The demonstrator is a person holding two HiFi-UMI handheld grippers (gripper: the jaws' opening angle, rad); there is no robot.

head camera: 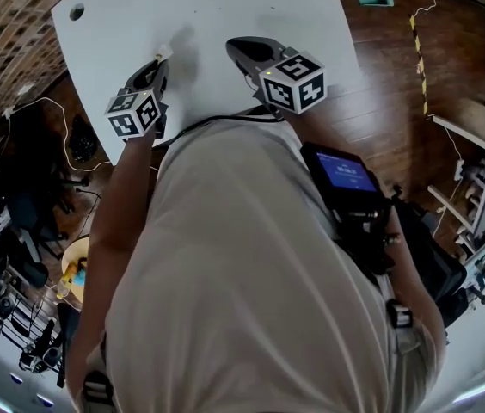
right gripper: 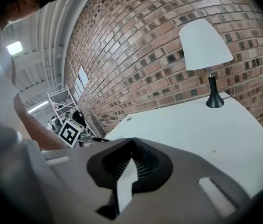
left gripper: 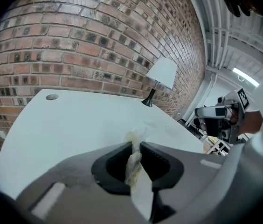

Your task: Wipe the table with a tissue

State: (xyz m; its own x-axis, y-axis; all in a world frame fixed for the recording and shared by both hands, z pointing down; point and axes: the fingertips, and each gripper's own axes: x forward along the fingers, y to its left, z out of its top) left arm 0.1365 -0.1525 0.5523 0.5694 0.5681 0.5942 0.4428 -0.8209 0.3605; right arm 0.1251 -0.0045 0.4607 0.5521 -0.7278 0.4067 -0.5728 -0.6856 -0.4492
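Pinching a crumpled white paper tissue (left gripper: 134, 161), the left gripper (left gripper: 136, 146) has its grey jaws narrowed onto the wad, and a frayed tuft pokes out past the tips toward twelve o'clock. In the head view the tissue sits at the gripper's tip over the white rounded table (head camera: 225, 7), at about eleven o'clock from the person's body; whether it touches the top I cannot tell. The right gripper (right gripper: 132, 143) is at about twelve o'clock, just beside the left one, its jaw tips closed together with nothing between them.

On the floor at eight o'clock lies a round yellow tub-like thing (head camera: 75, 269) with small coloured bits in it, too small to name.

Counting: one table, one tissue and two grippers. One small round grey hole (head camera: 76, 11) sits in the tabletop at ten o'clock. One lamp with a white shade and a black stem (right gripper: 206, 55) stands at the table's far edge by the brick wall (left gripper: 99, 36). One dark device with a blue screen (head camera: 346, 175) hangs at the person's side, at three o'clock.
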